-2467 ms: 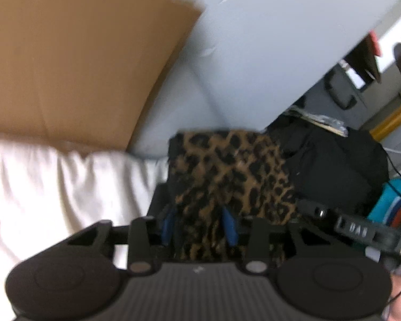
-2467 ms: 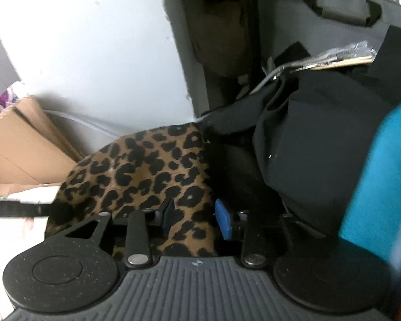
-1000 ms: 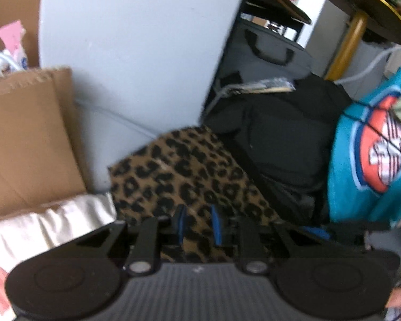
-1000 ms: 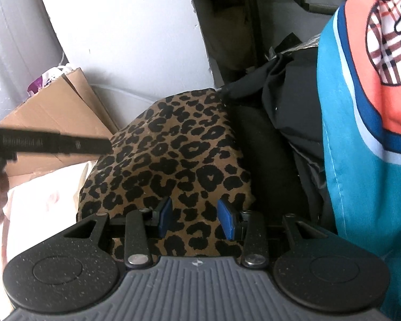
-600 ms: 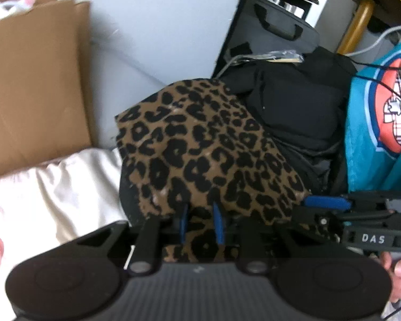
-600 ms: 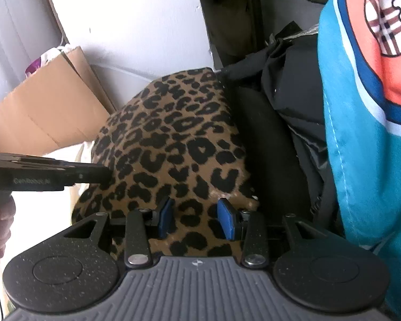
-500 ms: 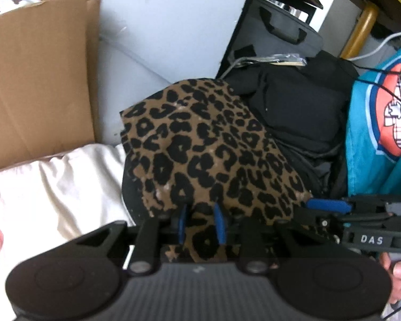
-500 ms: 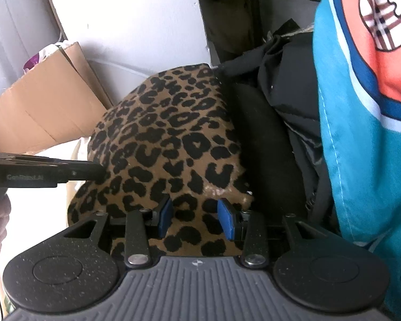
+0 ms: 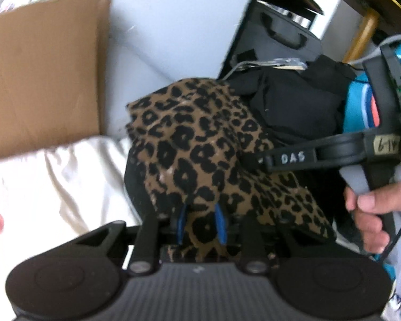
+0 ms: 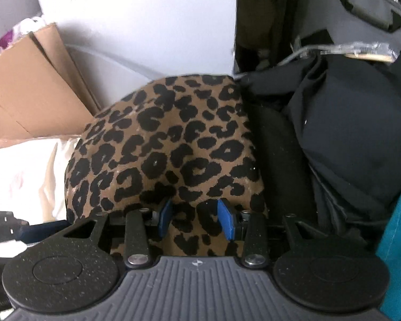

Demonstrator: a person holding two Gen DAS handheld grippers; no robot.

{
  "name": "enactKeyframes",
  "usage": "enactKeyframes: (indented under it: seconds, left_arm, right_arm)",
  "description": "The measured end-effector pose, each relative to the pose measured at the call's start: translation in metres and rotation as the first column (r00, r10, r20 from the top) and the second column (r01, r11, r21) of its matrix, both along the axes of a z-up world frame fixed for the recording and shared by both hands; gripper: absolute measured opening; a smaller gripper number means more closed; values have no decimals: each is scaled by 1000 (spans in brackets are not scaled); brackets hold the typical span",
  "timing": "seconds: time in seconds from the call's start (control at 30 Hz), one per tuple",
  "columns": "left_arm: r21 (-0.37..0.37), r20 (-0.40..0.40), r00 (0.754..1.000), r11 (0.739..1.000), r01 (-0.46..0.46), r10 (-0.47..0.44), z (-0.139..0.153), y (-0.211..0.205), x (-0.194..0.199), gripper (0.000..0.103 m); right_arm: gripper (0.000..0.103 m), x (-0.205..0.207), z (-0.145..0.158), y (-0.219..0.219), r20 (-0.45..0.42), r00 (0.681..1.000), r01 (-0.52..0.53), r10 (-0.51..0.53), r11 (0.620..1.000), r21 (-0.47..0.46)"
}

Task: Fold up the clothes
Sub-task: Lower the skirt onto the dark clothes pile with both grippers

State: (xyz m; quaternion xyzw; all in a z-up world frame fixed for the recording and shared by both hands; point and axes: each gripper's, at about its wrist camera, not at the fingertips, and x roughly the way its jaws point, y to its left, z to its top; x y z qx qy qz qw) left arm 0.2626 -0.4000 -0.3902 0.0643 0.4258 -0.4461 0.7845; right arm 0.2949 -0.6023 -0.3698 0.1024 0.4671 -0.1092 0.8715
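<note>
Left wrist view: the left tongs (image 9: 200, 223) pinch a fold of the leopard-print garment (image 9: 200, 144) between blue pads, jaws narrowed on the cloth. The garment is draped beside a black garment (image 9: 296, 107), with cream fabric (image 9: 61, 184) to its left and a cardboard box (image 9: 40, 80) behind. The right tongs (image 9: 250, 159) enter from the right, marked "DAS", with a handwritten tag reading roughly "614", touching the garment's edge.

Right wrist view: the right tongs (image 10: 196, 220) stand wider apart, with leopard cloth lying between the pads; whether they grip it I cannot tell. A teal garment (image 10: 398, 240) is at right.
</note>
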Motion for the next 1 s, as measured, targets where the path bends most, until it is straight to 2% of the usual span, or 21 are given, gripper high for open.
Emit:
enactKeyframes:
  seconds: [0.3, 0.5, 0.67, 0.8, 0.9, 1.0]
  left_arm:
    - [81, -12, 999, 996, -41, 42, 9, 19, -10, 29]
    - [78, -50, 994, 993, -92, 96, 18, 34, -17, 29]
    - [44, -90, 990, 993, -109, 113, 19, 39, -25, 41]
    - [20, -129, 984, 992, -122, 123, 10, 37, -31, 49]
    - [5, -152, 980, 992, -129, 128, 0, 34, -34, 50]
    - [20, -172, 976, 991, -129, 131, -12, 27, -35, 46]
  right_arm:
    - [45, -35, 11, 3, -84, 996, 15, -11, 998, 55]
    - [45, -89, -2, -11, -63, 996, 65, -56, 989, 136]
    - [45, -126, -8, -14, -13, 998, 65, -64, 979, 194]
    - [45, -141, -10, -12, 11, 999, 32, -35, 984, 176]
    - [45, -147, -12, -9, 19, 1000, 20, -23, 987, 158]
    - [45, -152, -14, -6, 24, 999, 17, -21, 989, 145]
